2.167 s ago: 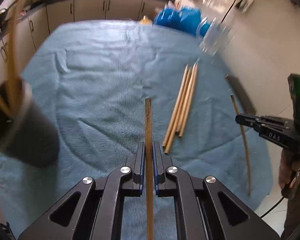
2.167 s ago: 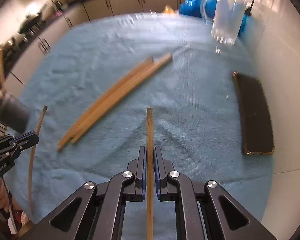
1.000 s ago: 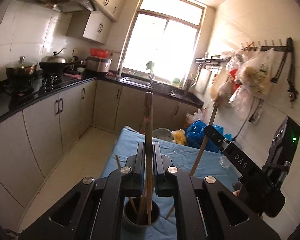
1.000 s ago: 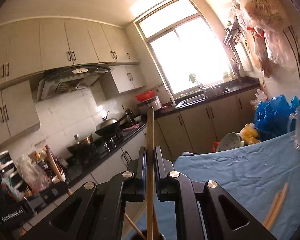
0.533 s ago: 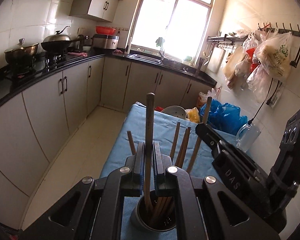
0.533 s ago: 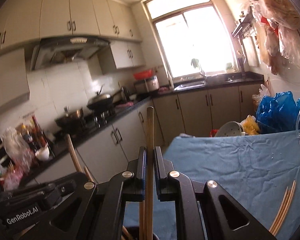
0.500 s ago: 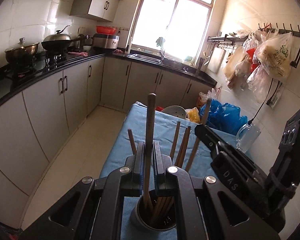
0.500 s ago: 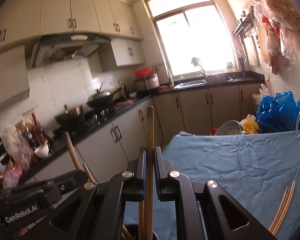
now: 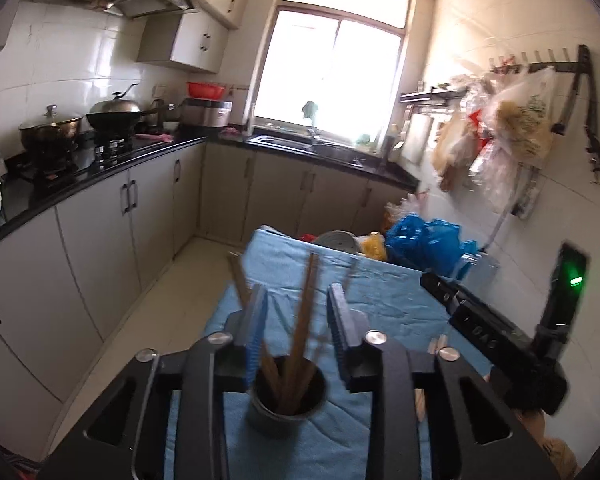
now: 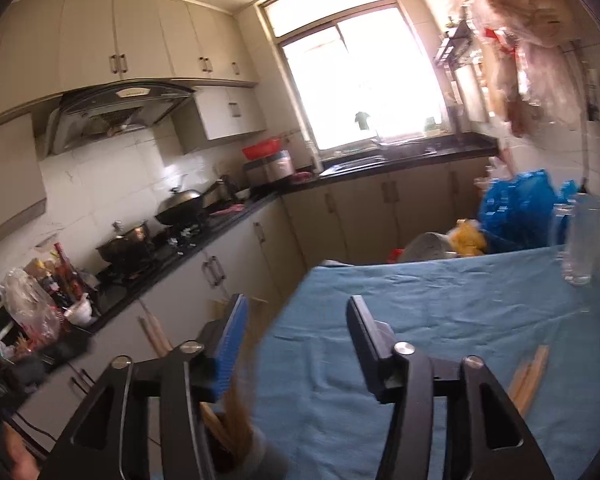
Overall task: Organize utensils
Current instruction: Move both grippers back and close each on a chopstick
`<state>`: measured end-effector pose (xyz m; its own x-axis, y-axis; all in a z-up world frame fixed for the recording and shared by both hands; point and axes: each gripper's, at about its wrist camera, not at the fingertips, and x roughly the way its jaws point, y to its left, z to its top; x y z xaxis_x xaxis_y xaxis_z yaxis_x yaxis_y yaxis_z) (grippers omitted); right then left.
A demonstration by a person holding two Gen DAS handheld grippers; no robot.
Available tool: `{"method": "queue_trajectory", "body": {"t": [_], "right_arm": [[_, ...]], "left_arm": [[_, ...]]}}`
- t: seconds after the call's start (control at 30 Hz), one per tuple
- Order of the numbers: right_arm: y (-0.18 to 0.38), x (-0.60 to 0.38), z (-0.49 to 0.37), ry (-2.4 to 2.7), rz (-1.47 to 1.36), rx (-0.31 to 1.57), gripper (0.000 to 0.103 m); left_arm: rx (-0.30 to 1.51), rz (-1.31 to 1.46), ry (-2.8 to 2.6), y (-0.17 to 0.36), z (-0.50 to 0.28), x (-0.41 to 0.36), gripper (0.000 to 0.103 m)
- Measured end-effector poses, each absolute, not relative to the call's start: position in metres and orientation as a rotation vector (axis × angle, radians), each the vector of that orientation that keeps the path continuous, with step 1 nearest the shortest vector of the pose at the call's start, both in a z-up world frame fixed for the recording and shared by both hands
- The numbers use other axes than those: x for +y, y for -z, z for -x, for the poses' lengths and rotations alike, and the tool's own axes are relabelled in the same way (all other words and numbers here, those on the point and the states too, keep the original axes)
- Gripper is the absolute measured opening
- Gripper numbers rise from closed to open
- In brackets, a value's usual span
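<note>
Closest to me, my left gripper (image 9: 296,332) hangs with its jaws spread wide and nothing between them, right above the dark holder cup (image 9: 286,402) near the front edge of the blue cloth (image 9: 384,312). Several chopsticks (image 9: 300,340) stand in that cup, leaning at different angles. My right gripper (image 10: 296,344) is likewise spread apart and empty; from its camera the cup sits low and to the left, with stick tops blurred beside my left finger.

So I judge that part of the sorting is done: a handful of sticks are in the cup. What is left lies farther out on the cloth: a small bundle of loose chopsticks (image 10: 528,376) to my right, flat and well apart from the cup. I cannot tell their exact count. They need picking up and standing in the cup.

Beyond them, a clear glass mug (image 10: 578,236) stands at the far right of the cloth, and blue plastic bags (image 10: 520,208) sit behind the table.
</note>
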<state>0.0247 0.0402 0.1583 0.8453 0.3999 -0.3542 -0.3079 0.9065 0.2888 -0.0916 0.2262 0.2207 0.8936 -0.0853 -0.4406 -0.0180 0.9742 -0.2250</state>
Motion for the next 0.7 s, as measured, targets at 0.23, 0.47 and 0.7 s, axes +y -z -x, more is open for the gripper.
{"method": "queue_trajectory", "body": {"t": [0.23,0.47,0.7], "right_arm": [[-0.07,-0.061,-0.028,-0.224,-0.166,0.747,0.056],[-0.014,-0.086,-0.046,-0.186,-0.158,0.909,0.032],[-0.003,-0.078,-0.074,-0.078,-0.094,0.956,0.016]], "left_arm": [[0.529,0.218,0.184,-0.193,0.108,0.164,0.038],[0.742,0.172,0.269,-0.129,0.081,0.105,0.038],[0.834,0.132,0.241,-0.089,0.057,0.085,0.038]]}}
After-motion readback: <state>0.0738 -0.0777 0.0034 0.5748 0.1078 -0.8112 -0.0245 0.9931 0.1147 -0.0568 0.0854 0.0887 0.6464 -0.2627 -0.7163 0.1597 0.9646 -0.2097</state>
